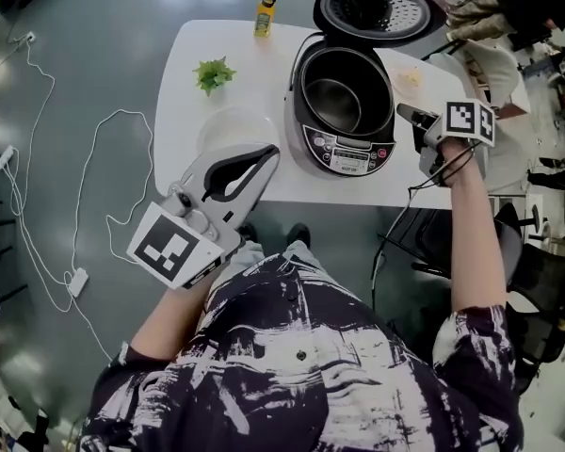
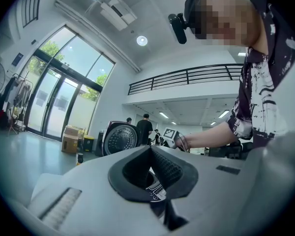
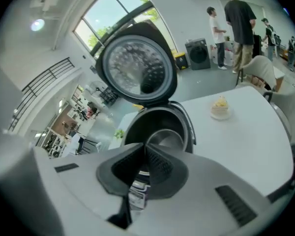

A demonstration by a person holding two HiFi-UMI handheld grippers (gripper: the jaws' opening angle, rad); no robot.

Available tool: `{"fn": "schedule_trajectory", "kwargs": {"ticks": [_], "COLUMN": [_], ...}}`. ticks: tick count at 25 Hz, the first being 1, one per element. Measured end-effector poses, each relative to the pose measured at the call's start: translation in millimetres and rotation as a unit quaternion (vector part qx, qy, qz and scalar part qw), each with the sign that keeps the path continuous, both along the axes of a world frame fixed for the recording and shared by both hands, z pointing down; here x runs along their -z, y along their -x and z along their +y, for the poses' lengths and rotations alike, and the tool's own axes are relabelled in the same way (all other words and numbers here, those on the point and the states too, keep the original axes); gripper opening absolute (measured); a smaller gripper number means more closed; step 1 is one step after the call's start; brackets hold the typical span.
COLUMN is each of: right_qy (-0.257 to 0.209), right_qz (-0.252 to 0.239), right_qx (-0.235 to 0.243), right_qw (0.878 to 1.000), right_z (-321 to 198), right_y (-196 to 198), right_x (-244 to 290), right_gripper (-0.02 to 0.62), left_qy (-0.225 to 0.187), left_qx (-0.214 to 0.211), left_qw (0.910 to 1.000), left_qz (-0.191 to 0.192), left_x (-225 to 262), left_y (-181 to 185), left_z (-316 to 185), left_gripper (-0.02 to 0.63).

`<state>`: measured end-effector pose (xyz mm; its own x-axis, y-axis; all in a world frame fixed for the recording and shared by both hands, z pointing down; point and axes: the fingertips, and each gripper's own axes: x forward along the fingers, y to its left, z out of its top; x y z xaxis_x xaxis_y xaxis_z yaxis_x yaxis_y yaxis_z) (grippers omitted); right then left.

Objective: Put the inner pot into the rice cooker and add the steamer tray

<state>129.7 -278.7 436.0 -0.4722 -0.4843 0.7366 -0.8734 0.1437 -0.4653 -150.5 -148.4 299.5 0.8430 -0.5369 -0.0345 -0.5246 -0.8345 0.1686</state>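
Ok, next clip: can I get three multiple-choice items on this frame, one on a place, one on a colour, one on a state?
1. Where is the green plant?
A. On the table, left of the rice cooker in the head view
B. Inside the cooker
C. On the floor

2. What colour is the bottle?
A. Blue
B. Yellow
C. Red

3. How is the cooker's lid?
A. Shut
B. Lying flat on the table
C. Swung open

Answers:
1. A, it sits on the white tabletop beside the cooker.
2. B, its body is yellow under a dark cap.
3. C, the lid stands up behind the open body.
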Motion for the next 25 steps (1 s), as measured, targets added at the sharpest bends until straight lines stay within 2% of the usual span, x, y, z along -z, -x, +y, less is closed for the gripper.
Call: {"fn": "schedule_trajectory", "kwargs": {"ticks": [2,3,4,6,8,10,12,14,16,18,22,25], "right_qy": [-0.051,-0.069,-0.084,-0.114,-0.119,-0.093,-0.052,-0.007,0.04,0.079,0.124,0.141], "right_qz": [0.009,-0.002,-0.03,-0.097,-0.127,-0.135,-0.139,-0.135,-0.126,-0.106,-0.08,-0.066], "right_qx": [0.042,0.061,0.084,0.163,0.227,0.245,0.223,0.16,0.092,0.047,-0.024,-0.056], "right_qw": [0.998,0.996,0.993,0.975,0.958,0.956,0.963,0.978,0.987,0.99,0.989,0.986], "right_z": [15.8,29.4,46.0,82.1,116.8,142.0,153.1,151.3,148.1,146.9,136.5,125.5], "right_y": [24.5,43.6,69.2,132.6,191.3,234.9,260.4,271.5,273.7,271.3,262.1,263.3], "right_x": [36.8,54.4,70.1,91.5,85.9,48.7,-8.2,-66.2,-117.8,-159.1,-210.6,-228.9], "right_gripper": [0.008,0.008,0.008,0.008,0.008,0.008,0.01,0.1,0.174,0.21,0.21,0.209], "left_qy": [-0.002,-0.003,-0.004,-0.004,-0.003,-0.003,-0.002,0.0,0.003,0.006,0.014,0.021], "left_qx": [0.009,0.014,0.019,0.032,0.045,0.056,0.063,0.067,0.068,0.066,0.066,0.066], "left_qw": [1.0,0.9999,0.9998,0.9994,0.9988,0.9982,0.9977,0.9974,0.9974,0.9975,0.9974,0.9973], "left_qz": [-0.004,-0.006,-0.009,-0.014,-0.018,-0.021,-0.023,-0.025,-0.025,-0.026,-0.025,-0.024], "left_x": [-0.9,-1.3,-2.0,-3.5,-4.5,-5.5,-7.0,-9.4,-12.4,-15.4,-23.2,-28.8], "left_y": [8.0,12.4,17.2,28.3,40.2,50.9,59.8,66.6,71.0,74.2,82.4,88.8], "left_z": [-4.3,-7.3,-10.6,-17.6,-23.6,-27.3,-28.8,-28.6,-26.5,-24.6,-23.8,-23.2], "left_gripper": [0.005,0.005,0.005,0.005,0.005,0.005,0.005,0.005,0.005,0.005,0.005,0.005]}}
